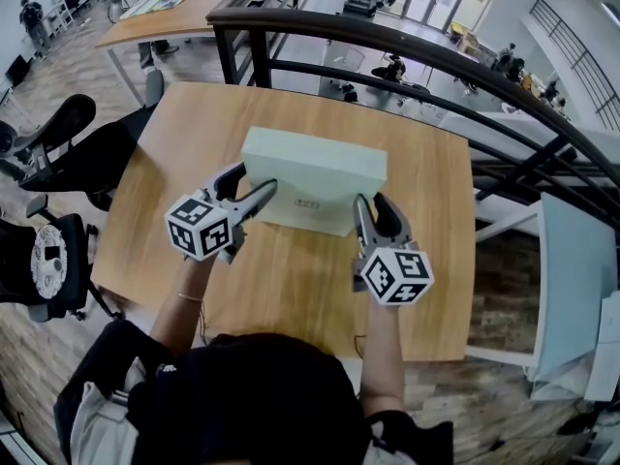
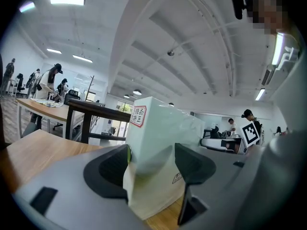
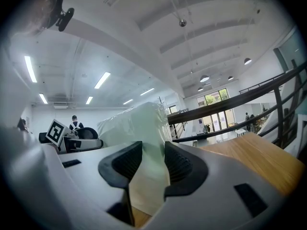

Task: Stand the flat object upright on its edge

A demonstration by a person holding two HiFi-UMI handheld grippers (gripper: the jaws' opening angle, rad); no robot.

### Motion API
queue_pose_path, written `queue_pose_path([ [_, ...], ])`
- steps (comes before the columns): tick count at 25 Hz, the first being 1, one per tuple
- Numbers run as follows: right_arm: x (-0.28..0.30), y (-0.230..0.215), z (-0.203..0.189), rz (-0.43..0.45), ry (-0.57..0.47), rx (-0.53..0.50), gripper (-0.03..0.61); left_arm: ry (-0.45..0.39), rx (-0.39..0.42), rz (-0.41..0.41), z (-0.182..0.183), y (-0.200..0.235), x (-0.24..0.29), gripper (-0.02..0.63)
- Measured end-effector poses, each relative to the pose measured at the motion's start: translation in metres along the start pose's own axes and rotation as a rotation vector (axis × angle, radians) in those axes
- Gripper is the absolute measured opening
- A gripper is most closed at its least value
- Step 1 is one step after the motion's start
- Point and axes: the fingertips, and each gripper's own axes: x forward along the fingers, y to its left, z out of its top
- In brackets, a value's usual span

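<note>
Pale green box sits mid-table, closer to the far edge. It's tipped up steeply with its broad face toward the far side, and its lower edge is down at the wood. Can't tell if it bears on the table.

Left gripper is clamped on the box's near left corner, jaws partway apart with the pads pressed on the box thickness. Right gripper has the same grip on the near right corner. A red-bordered label sits at the top corner on the left side.

Surface is a square light-wood top, with nothing else on it. A black railing runs just past the far edge. Black office chairs stand off the left edge and a second table sits beyond them. It's an open-plan office with a wood-look floor, ceiling strip lights and people at desks in the background.
</note>
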Motion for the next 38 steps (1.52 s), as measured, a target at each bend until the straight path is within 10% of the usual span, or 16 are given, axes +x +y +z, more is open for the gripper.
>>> queue_pose_path([
  [38,-0.043,-0.005,-0.016,-0.056,-0.029,0.121,0.094,0.025,-0.017,0.03,-0.029,-0.012,-0.04,0.298],
])
